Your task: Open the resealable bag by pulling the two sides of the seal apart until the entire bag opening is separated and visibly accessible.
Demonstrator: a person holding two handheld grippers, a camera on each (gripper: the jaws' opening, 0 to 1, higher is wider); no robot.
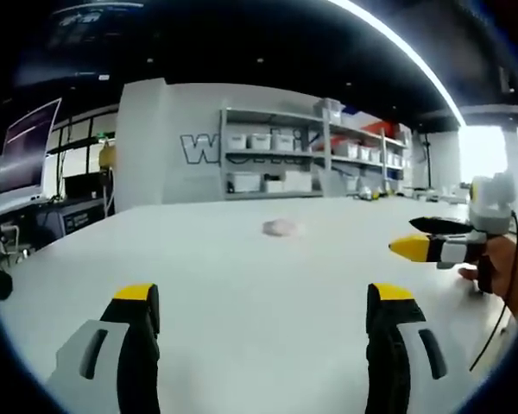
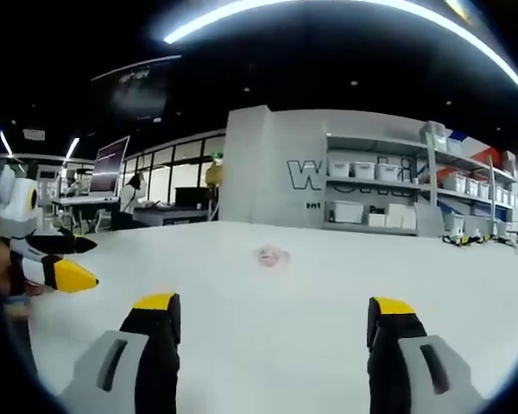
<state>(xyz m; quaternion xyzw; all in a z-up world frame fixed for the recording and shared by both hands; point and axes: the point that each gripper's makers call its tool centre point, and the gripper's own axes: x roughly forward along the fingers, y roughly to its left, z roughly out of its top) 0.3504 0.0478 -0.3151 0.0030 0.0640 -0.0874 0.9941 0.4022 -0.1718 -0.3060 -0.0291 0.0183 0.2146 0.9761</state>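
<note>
A wide white bench carries a small pinkish bag lying far out near its middle, well apart from both grippers. The left gripper and right gripper hover over the near edge, fingers spread apart, holding nothing. Shelves with white bins line the far wall, and monitors stand at the left.

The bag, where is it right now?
The bag lies alone mid-table, ahead of both open grippers, with the shelves behind it; it sits slightly left of centre in the right gripper view.
</note>
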